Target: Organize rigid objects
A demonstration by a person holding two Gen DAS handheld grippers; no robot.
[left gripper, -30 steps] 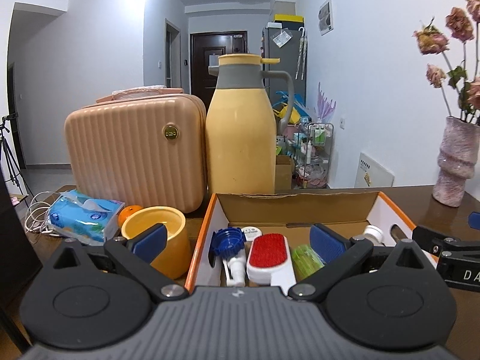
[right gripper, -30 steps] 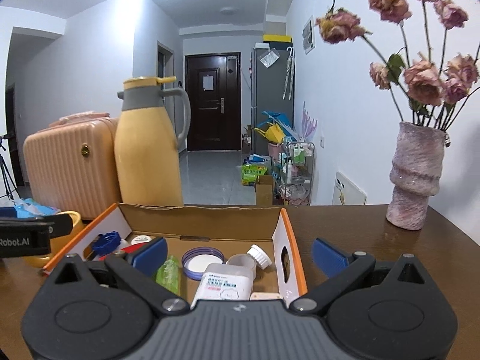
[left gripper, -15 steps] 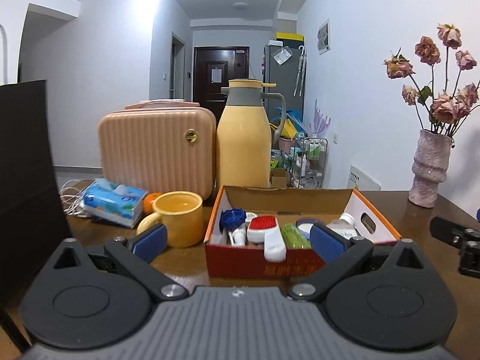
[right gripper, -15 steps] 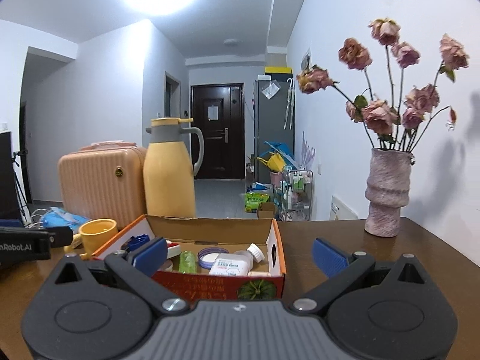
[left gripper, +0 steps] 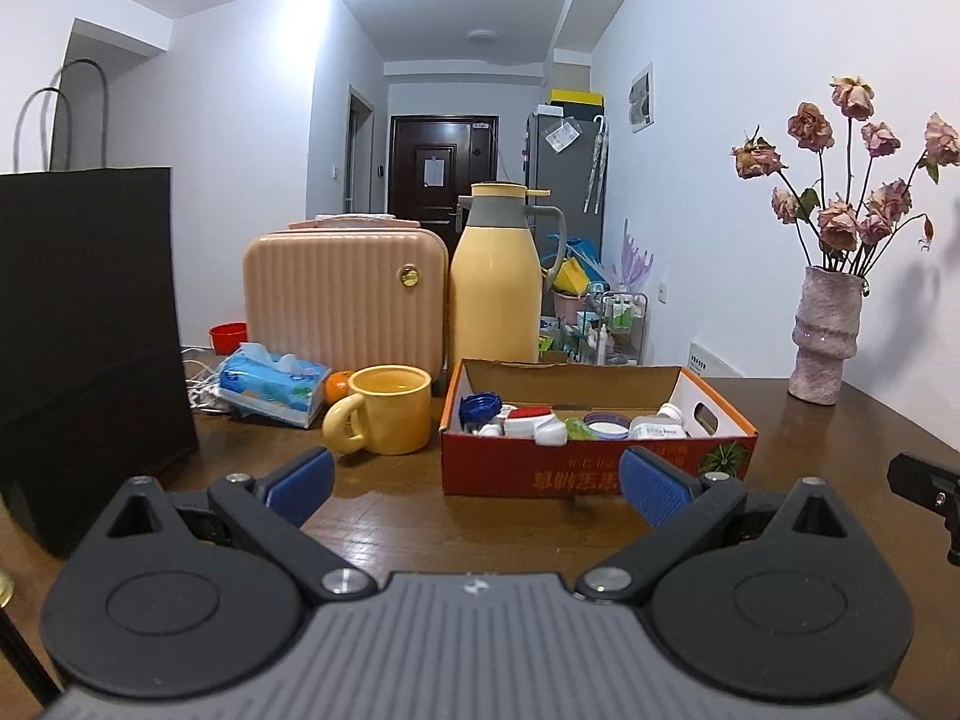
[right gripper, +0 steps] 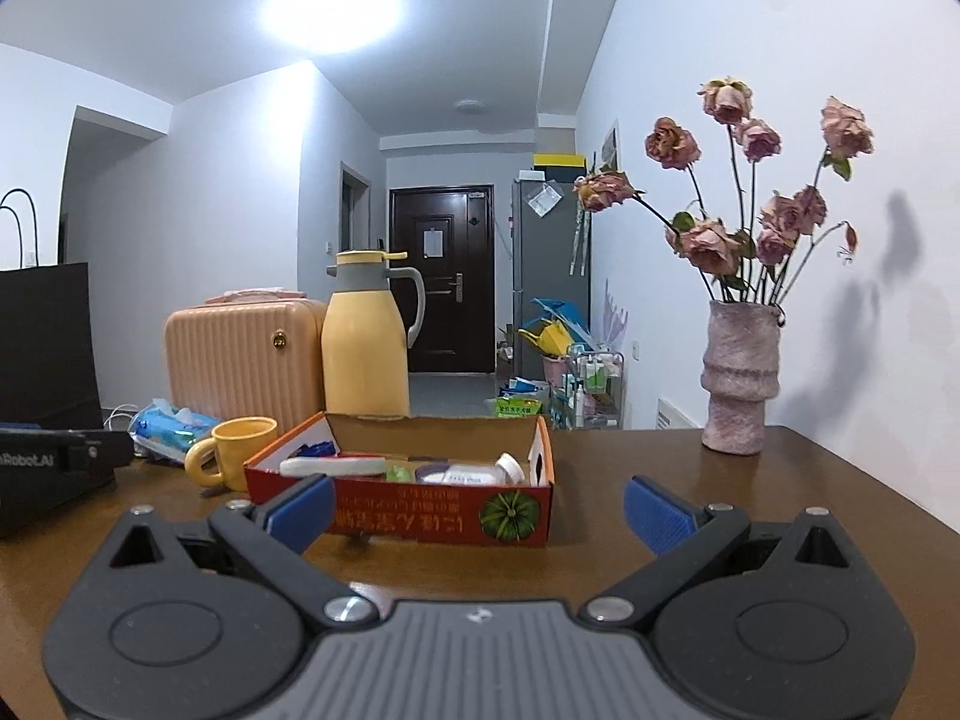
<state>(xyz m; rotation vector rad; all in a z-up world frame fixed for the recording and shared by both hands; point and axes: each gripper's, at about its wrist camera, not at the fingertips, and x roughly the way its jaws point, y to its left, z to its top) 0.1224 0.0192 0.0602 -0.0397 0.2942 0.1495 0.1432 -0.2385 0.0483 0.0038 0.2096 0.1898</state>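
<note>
A red and orange cardboard box (left gripper: 594, 471) (right gripper: 420, 513) stands on the brown table. It holds several small rigid items: a blue cap (left gripper: 479, 405), a red and white brush (left gripper: 528, 418), a purple-rimmed lid (left gripper: 606, 423) and a white pill bottle (left gripper: 657, 429) (right gripper: 477, 474). My left gripper (left gripper: 477, 489) hovers open in front of the box, with nothing between its blue pads. My right gripper (right gripper: 477, 510) is open too, nearer the box's right end, and empty. The right gripper's edge shows in the left wrist view (left gripper: 927, 489).
A yellow mug (left gripper: 390, 410), a tissue pack (left gripper: 273, 384), an orange (left gripper: 337, 387), a peach case (left gripper: 345, 300) and a yellow thermos jug (left gripper: 495, 288) stand left of and behind the box. A black paper bag (left gripper: 84, 324) rises at the left. A pink vase (right gripper: 741, 378) of dried roses stands right.
Both grippers have drawn back from above the box, which now looks smaller and farther away. The black bag has come into view. Both stay open and empty.
</note>
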